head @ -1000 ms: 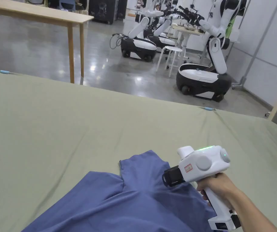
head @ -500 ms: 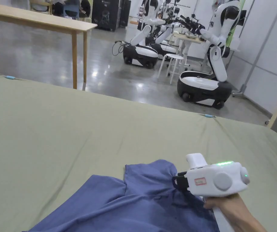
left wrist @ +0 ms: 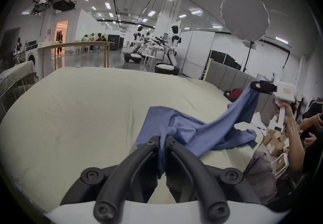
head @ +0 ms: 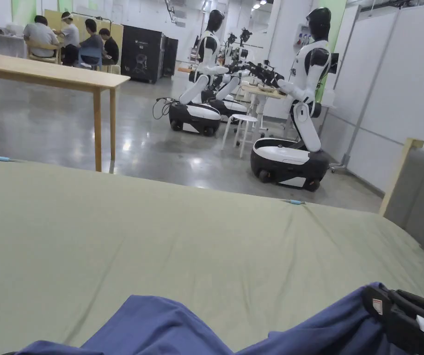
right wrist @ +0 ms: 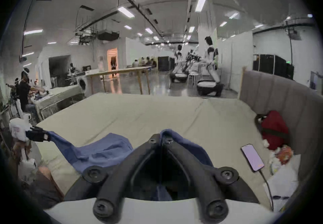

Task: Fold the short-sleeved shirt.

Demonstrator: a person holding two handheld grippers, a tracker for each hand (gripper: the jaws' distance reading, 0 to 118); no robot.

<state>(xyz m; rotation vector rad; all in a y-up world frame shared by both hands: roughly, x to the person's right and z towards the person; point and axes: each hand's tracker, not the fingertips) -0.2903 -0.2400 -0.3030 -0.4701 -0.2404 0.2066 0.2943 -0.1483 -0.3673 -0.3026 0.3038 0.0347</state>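
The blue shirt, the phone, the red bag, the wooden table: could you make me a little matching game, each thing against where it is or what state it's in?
Things:
1. blue shirt
2. phone
3. red bag
4. wooden table

Places or states:
A. stands on the shiny floor beyond the bed
B. lies flat on the bed sheet, screen lit, cable attached
C. leans against the padded headboard
D. pinched at two spots by the left tongs and right tongs, partly lifted

Pairs: 1-D, 2-B, 3-C, 4-A
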